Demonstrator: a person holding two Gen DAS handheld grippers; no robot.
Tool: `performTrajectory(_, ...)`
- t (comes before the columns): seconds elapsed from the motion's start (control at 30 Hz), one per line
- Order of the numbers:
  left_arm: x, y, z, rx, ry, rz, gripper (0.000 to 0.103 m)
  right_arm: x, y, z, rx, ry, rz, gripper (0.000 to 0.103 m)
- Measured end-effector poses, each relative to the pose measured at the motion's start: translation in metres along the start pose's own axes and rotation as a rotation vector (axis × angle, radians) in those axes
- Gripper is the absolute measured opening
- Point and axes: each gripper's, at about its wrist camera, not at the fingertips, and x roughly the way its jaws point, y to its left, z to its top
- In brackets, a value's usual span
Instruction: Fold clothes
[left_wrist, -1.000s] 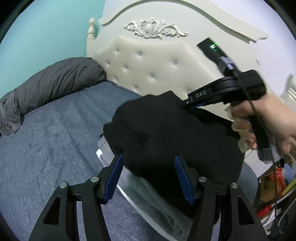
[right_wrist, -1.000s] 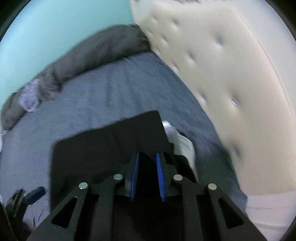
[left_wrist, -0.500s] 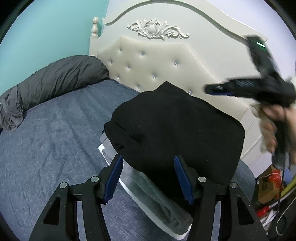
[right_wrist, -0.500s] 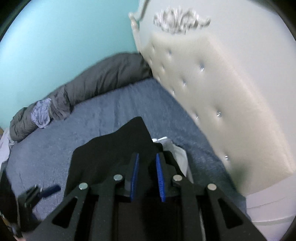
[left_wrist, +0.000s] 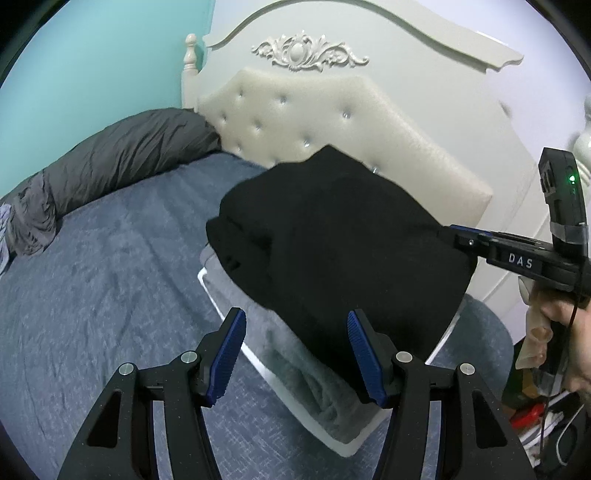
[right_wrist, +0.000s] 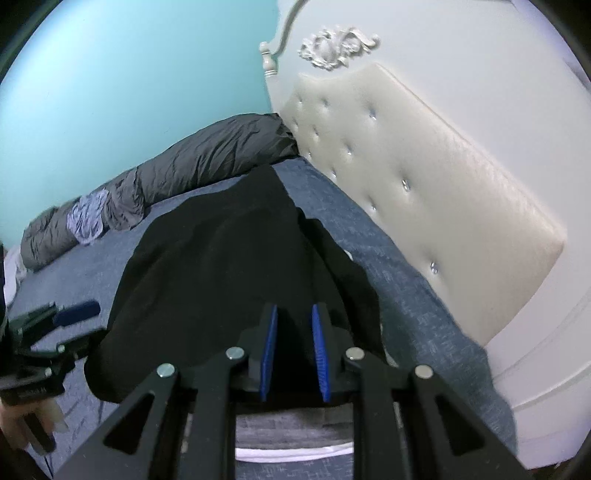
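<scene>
A folded black garment lies on top of folded grey clothes in a white tray on the bed. My left gripper is open just short of the pile's near edge, its blue pads wide apart with nothing pressed between them. In the right wrist view it shows at the lower left. My right gripper points at the garment's right edge; its pads stand a narrow gap apart. Only black cloth shows beyond that gap, and I see no fold pinched in it.
The blue-grey bed sheet spreads to the left. A rolled dark grey duvet lies along the turquoise wall. The cream tufted headboard stands right behind the pile. A person's hand holds the right gripper; floor clutter lies beyond the bed's right edge.
The right gripper swung from over the black garment out to the right, then came down to the garment's right edge. The garment has stayed on the pile. The left gripper drifted slightly.
</scene>
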Motion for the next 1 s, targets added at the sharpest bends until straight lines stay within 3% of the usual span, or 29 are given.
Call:
performTrajectory(0.2,-0.003,0.004,-0.005,-0.038,-0.002,0.012,0.061,-0.004,-0.006,-0.012,0.079,-0.024,0.001,0.018)
performTrajectory(0.43,-0.043,0.012,0.000,-0.073,-0.059,0.058,0.061,-0.052,0.007,-0.006,0.121,-0.115,0.025,0.018)
performTrajectory(1.0,-0.150,0.019,-0.025,-0.109,-0.109,0.083,0.062,-0.133,0.057,-0.043,0.124,-0.130,0.044,0.022)
